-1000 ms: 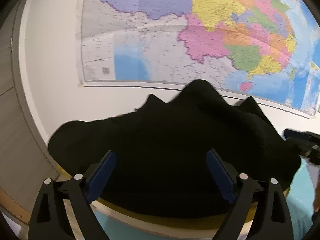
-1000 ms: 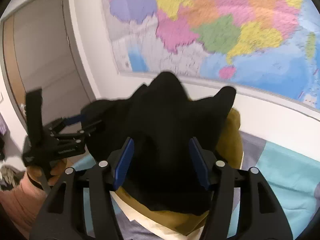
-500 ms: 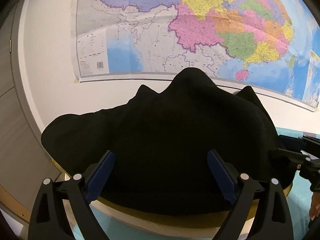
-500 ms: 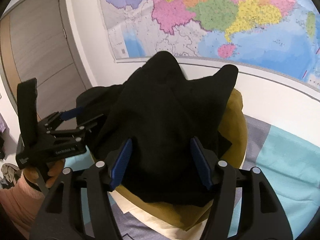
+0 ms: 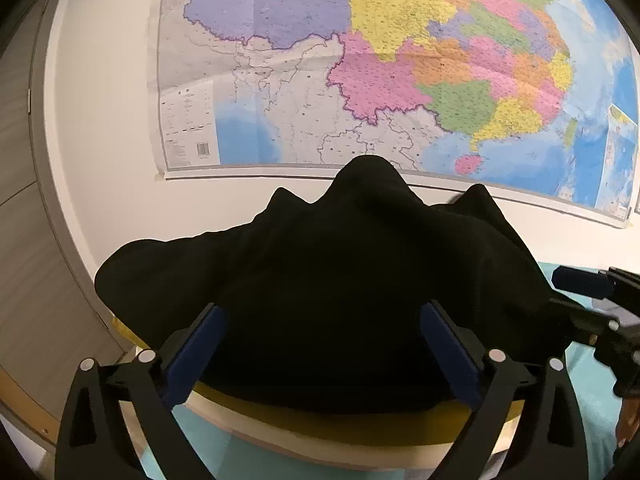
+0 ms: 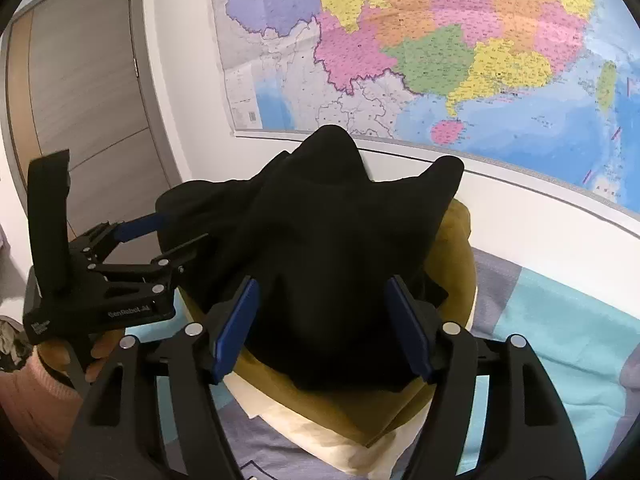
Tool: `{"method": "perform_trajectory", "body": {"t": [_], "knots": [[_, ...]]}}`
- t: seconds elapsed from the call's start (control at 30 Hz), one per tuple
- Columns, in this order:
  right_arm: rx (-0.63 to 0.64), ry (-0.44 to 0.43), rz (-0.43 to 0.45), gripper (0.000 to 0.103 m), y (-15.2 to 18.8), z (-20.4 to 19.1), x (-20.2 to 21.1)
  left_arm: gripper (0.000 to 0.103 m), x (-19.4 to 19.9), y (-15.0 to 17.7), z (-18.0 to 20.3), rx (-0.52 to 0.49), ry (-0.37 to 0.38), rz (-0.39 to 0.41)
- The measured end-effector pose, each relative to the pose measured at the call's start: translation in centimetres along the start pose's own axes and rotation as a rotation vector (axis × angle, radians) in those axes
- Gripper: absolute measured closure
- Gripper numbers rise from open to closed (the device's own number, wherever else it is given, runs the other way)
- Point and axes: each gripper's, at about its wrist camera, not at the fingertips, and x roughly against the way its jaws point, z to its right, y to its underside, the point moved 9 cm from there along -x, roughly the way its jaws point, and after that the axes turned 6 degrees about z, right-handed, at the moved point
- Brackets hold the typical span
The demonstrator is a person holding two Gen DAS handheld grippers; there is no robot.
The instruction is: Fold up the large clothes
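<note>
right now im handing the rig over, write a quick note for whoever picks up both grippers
Left gripper: open, fingers either side of the crumpled black fabric garment, not gripping.
Right gripper: open, at the same heap from its right end.
The garment sits bunched on a mustard-yellow cushion over the teal and grey bedsheet, below the wall map.
Done: nothing folded yet.
Left: grasp, spread flat, then fold.

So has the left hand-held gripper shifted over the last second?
Yes. In the right wrist view, the left hand-held gripper has risen and closed in on the black fabric garment, judged against the grey door behind it.
</note>
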Motion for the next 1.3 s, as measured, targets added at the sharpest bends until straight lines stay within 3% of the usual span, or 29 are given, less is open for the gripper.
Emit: {"method": "perform_trajectory", "body": {"t": [0.2,0.33,0.6,0.97,1.3], "knots": [[0.002,0.017,-0.044,0.028,2.0,0.1,-0.7,0.007,-1.3,1.5,0.2,0.023,-0.022,-0.050],[0.021,0.033,0.002,0.024,1.9,-0.3,0.6,0.007,0.0,1.7,0.4,0.046,-0.028,-0.046],[0.037,0.044,0.049,0.005,3.0,-1.3,4.0,0.007,3.9,3.0,0.5,0.118,-0.046,-0.038],[0.050,0.091,0.049,0.006,6.4,-2.4,6.6,0.007,8.5,5.2,2.4,0.114,-0.063,-0.055],[0.023,0.101,0.058,0.006,8.0,-2.2,9.0,0.007,10.2,6.5,3.5,0.109,-0.092,-0.073]]}}
